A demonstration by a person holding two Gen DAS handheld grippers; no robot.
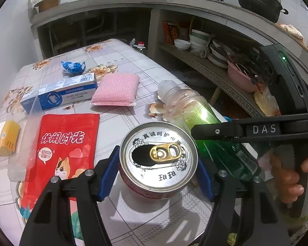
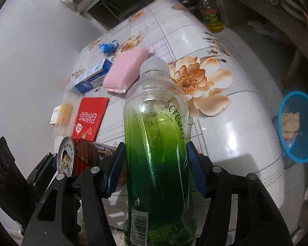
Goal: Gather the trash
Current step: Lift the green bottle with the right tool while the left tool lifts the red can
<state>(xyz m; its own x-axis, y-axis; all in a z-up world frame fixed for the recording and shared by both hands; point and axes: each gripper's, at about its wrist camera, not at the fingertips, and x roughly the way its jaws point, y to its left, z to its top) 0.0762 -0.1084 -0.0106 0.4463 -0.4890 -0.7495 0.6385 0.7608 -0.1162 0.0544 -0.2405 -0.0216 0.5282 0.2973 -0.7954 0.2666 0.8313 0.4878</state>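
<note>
At the lower centre of the left wrist view, the left gripper (image 1: 158, 174) stands partly open with its blue fingers (image 1: 107, 174) clasped on both sides of an opened drink can (image 1: 157, 157), held above the flower-print worktop (image 1: 121, 57). In the right wrist view, the right gripper (image 2: 156, 167) stands likewise about half open, gripping an uncapped green plastic bottle (image 2: 158, 143) at mid-body, neck pointing away. A blue waste basket (image 2: 297, 127) sits at the right edge, beside the worktop and lower than it, already holding scraps.

Risks, as judged: the bottle wall is smooth and rounded, so it may slip or swing during transfer. Any residue in either open container could spill if tipped. The two loads sit close together; a careless turn could knock one against the other.
</note>
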